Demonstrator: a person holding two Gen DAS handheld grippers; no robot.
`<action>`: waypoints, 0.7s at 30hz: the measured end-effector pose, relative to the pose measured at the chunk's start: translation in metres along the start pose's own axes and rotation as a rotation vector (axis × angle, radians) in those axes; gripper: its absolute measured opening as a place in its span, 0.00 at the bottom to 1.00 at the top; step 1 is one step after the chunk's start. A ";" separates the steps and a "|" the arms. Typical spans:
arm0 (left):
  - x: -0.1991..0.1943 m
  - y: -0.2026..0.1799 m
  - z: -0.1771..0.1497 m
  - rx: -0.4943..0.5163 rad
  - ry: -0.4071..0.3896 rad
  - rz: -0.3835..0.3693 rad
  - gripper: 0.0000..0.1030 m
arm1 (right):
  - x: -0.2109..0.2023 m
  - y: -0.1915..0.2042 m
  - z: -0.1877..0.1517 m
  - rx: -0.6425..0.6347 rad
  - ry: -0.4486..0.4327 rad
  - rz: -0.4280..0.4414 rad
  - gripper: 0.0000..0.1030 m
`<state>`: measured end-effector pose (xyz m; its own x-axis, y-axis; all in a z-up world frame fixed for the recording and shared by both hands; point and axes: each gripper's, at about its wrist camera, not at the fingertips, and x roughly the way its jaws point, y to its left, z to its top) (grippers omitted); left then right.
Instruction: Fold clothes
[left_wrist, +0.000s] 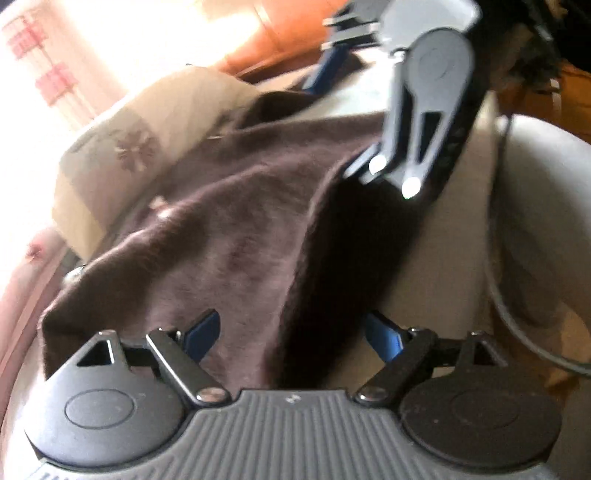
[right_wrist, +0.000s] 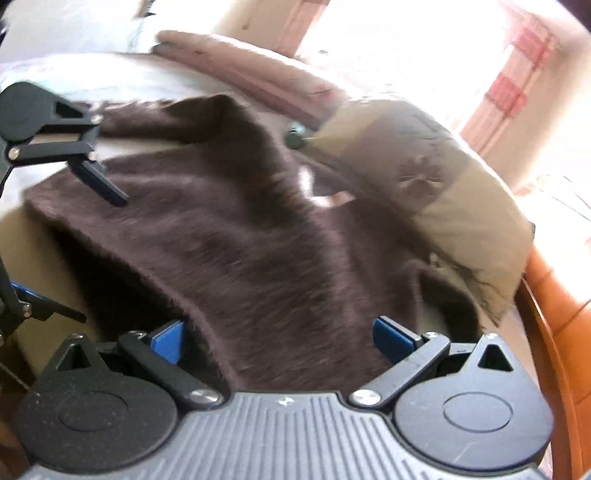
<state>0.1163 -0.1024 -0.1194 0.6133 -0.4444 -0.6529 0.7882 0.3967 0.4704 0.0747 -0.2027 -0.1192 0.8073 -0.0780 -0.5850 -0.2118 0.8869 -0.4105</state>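
Brown sweater (right_wrist: 258, 240) lay spread but rumpled on the bed (left_wrist: 461, 236), one flap doubled over toward 12 o'clock beside the tan pillow (right_wrist: 424, 184); the fold looked barely begun, squaring and stacking left. Left tool (left_wrist: 291, 336) and right tool (right_wrist: 277, 338) both stood released, gaping over the cloth, grasping nothing. Motion blur hid sleeves and hem; the bed's far edge was washed out.

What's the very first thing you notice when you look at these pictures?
The big fuzzy brown garment catches the eye first, lying rumpled across the pale bed in the middle of both views. Next come the two black grippers with blue pads: the left gripper and the right gripper both stand open over the cloth's near edge. Behind the garment sits a tan pillow with a flower pattern, in front of a very bright window.
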 end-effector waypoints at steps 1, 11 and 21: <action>0.002 0.008 0.000 -0.030 0.001 0.019 0.83 | 0.000 -0.003 0.000 0.004 0.005 -0.002 1.00; 0.015 0.069 0.004 -0.258 0.000 0.015 0.85 | -0.040 0.026 -0.016 -0.079 -0.068 0.276 1.00; 0.021 0.106 0.016 -0.291 0.021 -0.010 0.85 | 0.014 0.061 0.005 -0.026 0.023 0.458 0.94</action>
<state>0.2139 -0.0824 -0.0741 0.6025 -0.4340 -0.6698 0.7446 0.6078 0.2760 0.0762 -0.1476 -0.1486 0.6150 0.3088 -0.7255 -0.5576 0.8209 -0.1233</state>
